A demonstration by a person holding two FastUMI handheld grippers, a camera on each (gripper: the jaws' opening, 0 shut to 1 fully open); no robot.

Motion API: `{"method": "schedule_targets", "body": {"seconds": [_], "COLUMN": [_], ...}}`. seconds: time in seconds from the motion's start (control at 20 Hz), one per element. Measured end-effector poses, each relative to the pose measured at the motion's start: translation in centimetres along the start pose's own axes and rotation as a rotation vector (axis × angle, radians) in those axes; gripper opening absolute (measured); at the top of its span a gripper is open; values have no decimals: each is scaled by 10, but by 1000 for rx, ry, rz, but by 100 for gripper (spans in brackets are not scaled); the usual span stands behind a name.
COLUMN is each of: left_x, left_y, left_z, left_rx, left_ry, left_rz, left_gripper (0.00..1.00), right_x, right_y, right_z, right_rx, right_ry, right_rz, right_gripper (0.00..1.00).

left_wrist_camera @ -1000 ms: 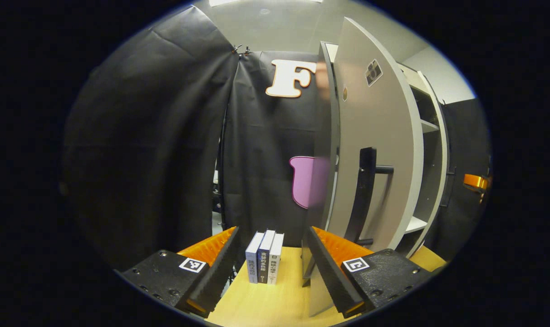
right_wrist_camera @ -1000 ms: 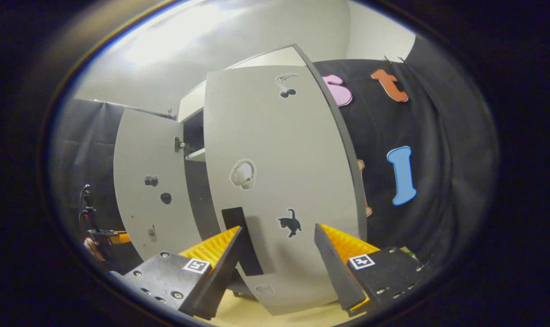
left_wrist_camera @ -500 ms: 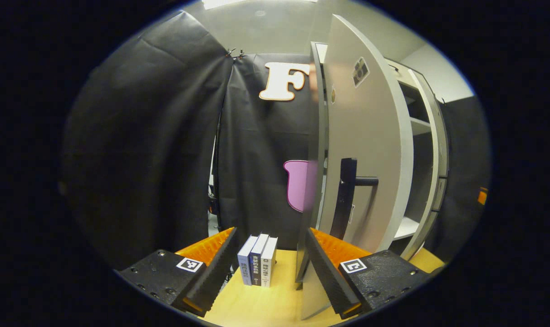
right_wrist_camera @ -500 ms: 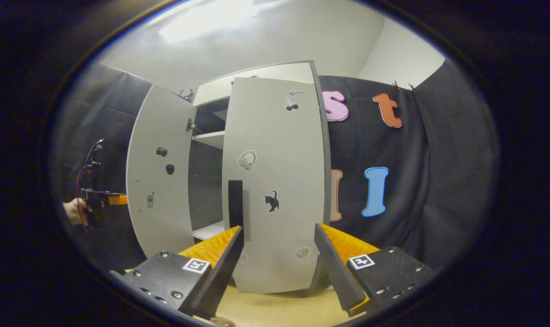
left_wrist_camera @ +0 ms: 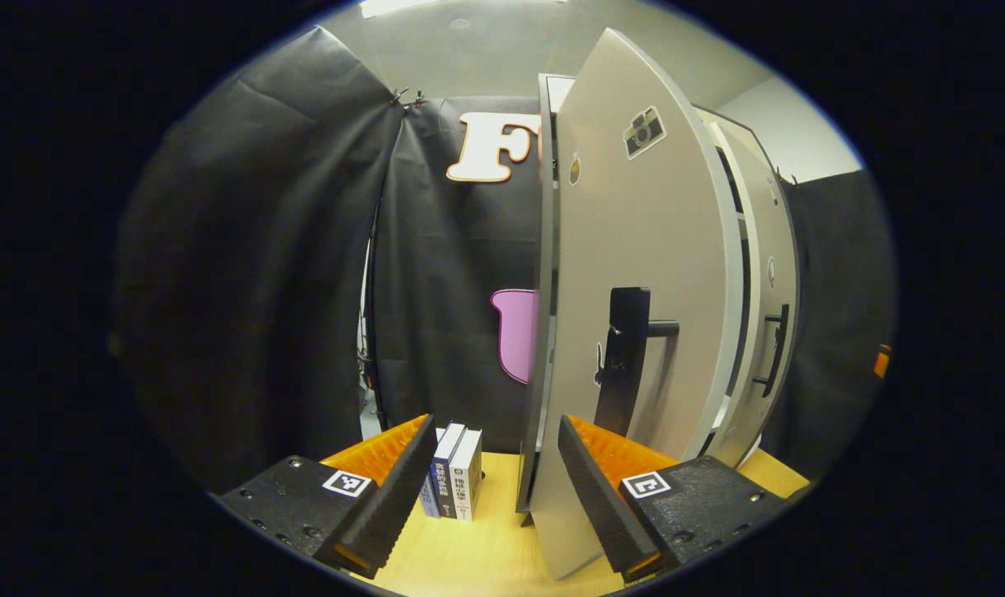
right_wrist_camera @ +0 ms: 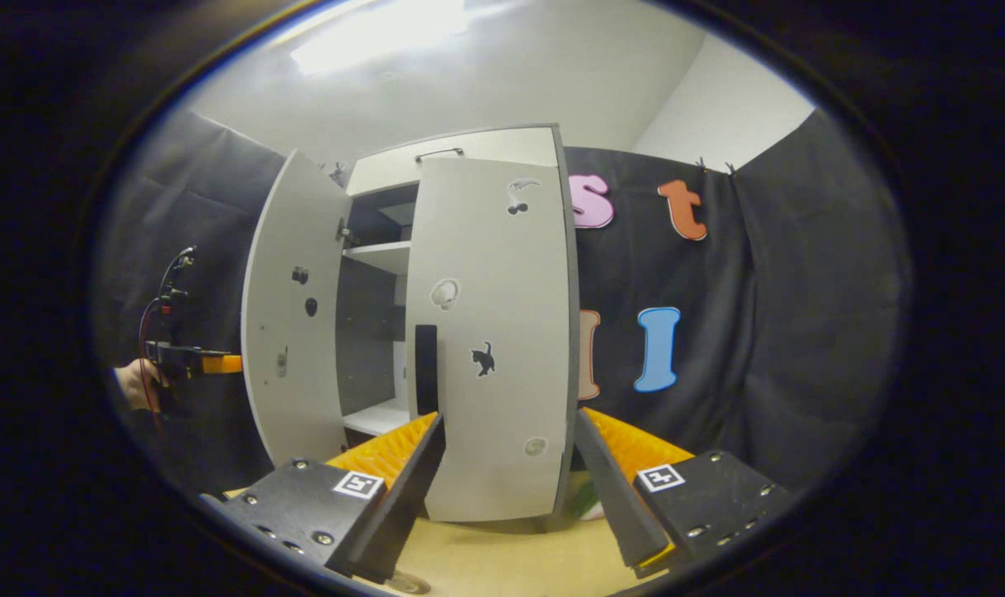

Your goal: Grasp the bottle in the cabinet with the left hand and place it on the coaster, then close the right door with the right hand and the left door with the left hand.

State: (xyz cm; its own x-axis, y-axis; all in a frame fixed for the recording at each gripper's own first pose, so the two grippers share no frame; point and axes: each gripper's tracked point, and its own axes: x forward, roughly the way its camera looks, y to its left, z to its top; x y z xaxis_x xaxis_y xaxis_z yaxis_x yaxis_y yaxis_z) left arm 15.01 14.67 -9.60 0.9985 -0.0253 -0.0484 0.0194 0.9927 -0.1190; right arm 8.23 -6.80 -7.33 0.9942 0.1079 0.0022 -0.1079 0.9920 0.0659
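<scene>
In the left gripper view my left gripper (left_wrist_camera: 496, 423) is open, its fingers either side of the open left door's (left_wrist_camera: 635, 249) near edge. That door's black handle (left_wrist_camera: 627, 356) is just beyond the right finger. In the right gripper view my right gripper (right_wrist_camera: 509, 417) is open and empty, facing the right door (right_wrist_camera: 494, 274), which stands almost shut with its black handle (right_wrist_camera: 425, 369) above my left finger. The left door (right_wrist_camera: 291, 315) stands wide open, and beside it a hand (right_wrist_camera: 133, 385) holds the left gripper (right_wrist_camera: 212, 362). I see no bottle for sure.
Three books (left_wrist_camera: 453, 485) stand upright on the wooden table (left_wrist_camera: 486, 547) left of the cabinet. The right door (left_wrist_camera: 768, 332) shows behind the left one. White shelves (right_wrist_camera: 378, 255) show in the gap. A small green thing (right_wrist_camera: 585, 497) peeks past the right door's lower corner.
The right door has swung nearly shut and my right gripper has drawn back from it. My left gripper has shifted so the left door's outer face and handle sit more in front.
</scene>
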Motion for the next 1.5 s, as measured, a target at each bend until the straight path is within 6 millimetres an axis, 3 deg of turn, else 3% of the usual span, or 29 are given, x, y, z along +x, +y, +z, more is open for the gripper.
{"method": "schedule_targets", "body": {"seconds": [0.5, 1.05, 1.1, 1.3, 1.4, 1.5], "left_x": [5, 18, 18, 20, 15, 6], "left_y": [-45, -69, -71, -88, -99, -111], "left_z": [-1, 2, 1, 0, 3, 5], "left_rx": [-2, 27, 22, 25, 19, 23], "left_ry": [-5, -30, -31, -20, -23, -29], "left_rz": [-73, -83, -85, -106, -124, -137], "left_gripper": [94, 94, 89, 99, 91, 96], "right_x": [-24, -16, -15, -2, -15, -35], "right_y": [-18, -26, -30, -42, -45, -43], "right_z": [-4, -11, -13, -14, -11, -9], "right_rx": [-1, -1, -4, 7, -15, -36], "right_ry": [16, 38, 38, 35, 27, 18], "right_rz": [-36, -55, -58, -74, -84, -73], "right_gripper": [95, 95, 95, 95, 95, 95]}}
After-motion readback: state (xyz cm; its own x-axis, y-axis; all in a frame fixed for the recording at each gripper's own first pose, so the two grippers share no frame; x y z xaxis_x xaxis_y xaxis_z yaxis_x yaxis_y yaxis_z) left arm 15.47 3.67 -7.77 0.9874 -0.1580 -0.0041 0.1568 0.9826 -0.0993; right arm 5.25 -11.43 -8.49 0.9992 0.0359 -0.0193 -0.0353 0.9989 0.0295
